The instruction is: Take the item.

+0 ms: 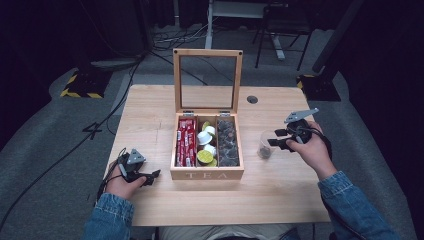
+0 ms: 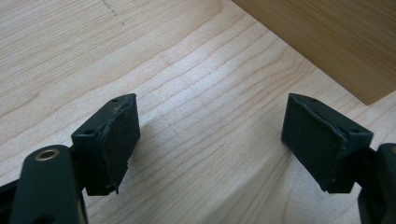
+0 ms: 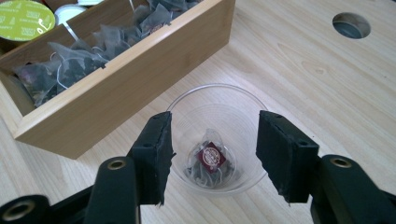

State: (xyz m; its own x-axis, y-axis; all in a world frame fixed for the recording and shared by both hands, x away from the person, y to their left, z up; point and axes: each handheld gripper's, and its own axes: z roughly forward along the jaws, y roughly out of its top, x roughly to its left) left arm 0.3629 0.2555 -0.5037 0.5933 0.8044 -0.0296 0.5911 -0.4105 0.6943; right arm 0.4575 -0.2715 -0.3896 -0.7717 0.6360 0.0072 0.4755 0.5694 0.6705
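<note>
We see the right tongs point(image 3: 212, 156) parted, empty, above the clear cup point(image 3: 217, 112) holding a tea bag point(image 3: 208, 161); the left tongs point(image 2: 210, 140) gape wide over the tabletop point(image 2: 196, 84).

Left hand point(image 1: 122, 184) at near left, sleeved forearm entering from bottom edge, knuckles low at table level. Left gripper point(image 1: 152, 175) lies level, pointing right; jaws stand wide apart, nothing between them, pads point(image 2: 116, 140) bare. Right hand point(image 1: 312, 147) at right, raised, wrist bent, forearm angling in from near right corner. Right gripper point(image 1: 274, 138) points left and down; jaws parted about halfway, pads point(image 3: 156, 154) pressing on nothing. Grey plate tops each gripper.
</note>
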